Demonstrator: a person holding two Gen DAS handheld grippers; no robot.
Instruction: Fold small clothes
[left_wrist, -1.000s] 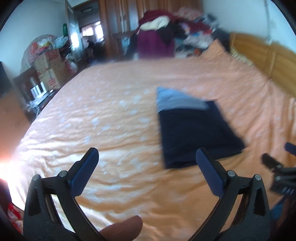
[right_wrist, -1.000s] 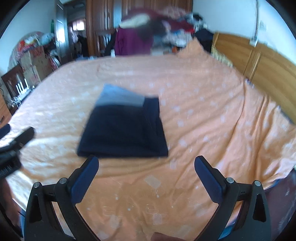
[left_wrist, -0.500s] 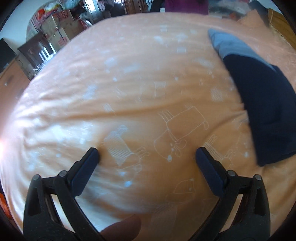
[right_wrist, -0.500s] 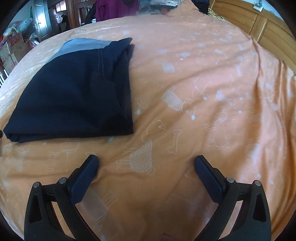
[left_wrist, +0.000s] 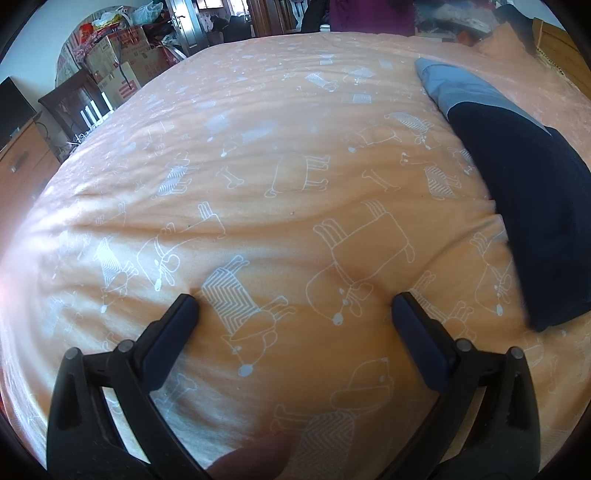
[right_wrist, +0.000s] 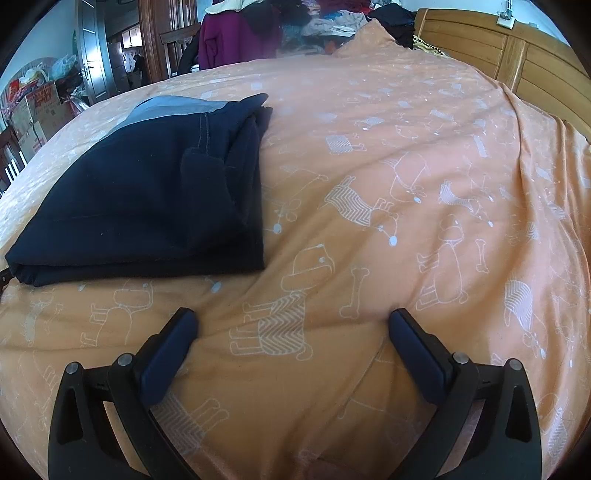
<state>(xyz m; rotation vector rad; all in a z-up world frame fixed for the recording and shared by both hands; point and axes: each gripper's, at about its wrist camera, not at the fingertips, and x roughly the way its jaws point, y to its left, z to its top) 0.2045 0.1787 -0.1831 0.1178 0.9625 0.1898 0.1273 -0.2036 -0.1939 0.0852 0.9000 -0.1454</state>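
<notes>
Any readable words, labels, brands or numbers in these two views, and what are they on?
None can be read.
Cardboard boxes: red print, too blurred to read.
Folded dark garment: no label showing.
Orange bedspread: only dog and bone drawings, no words.

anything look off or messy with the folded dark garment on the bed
Mostly tidy. The folded dark garment lies flat on the orange bedspread, but an inner flap bunches unevenly along its right edge, and a grey band sticks out at the far end.

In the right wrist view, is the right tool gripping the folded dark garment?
No. The right tool is open on the orange bedspread, apart from the folded dark garment.
</notes>
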